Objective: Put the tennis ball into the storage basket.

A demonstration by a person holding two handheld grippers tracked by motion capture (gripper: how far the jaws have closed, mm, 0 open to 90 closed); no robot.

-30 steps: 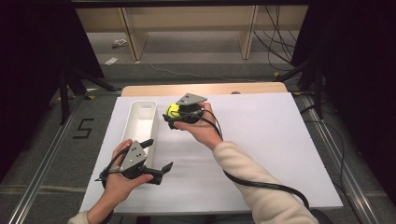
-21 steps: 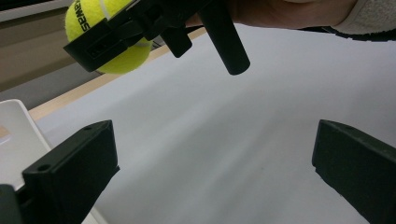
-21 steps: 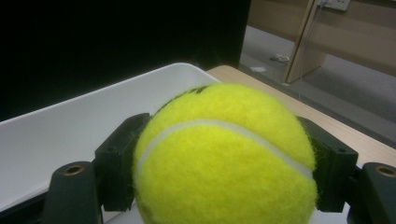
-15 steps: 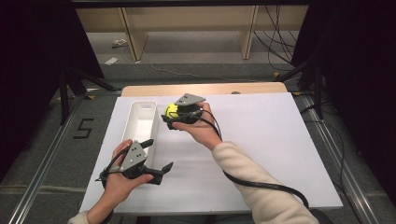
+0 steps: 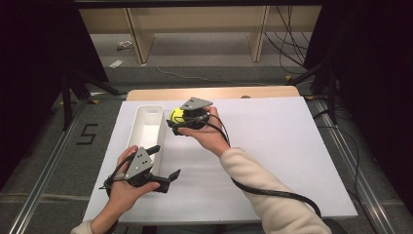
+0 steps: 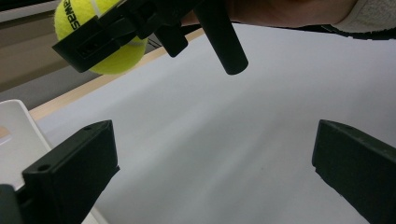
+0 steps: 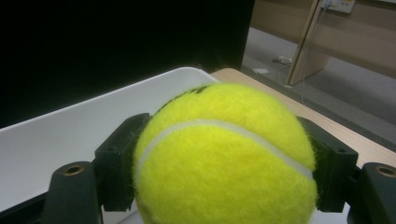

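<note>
Right hand-held gripper [image 5: 176, 118] clamped on ball [image 5: 177, 115] at frame centre, beside tray [image 5: 146, 127], left hand-held gripper [image 5: 164, 163] jaws apart, lower left, above white surface [image 5: 287, 146]

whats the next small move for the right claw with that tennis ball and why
Probably carry it a little further left until it is over the white tray, then open. The right claw is shut on the tennis ball, held above the table just beside the tray's right wall, and the tray looks empty.
</note>
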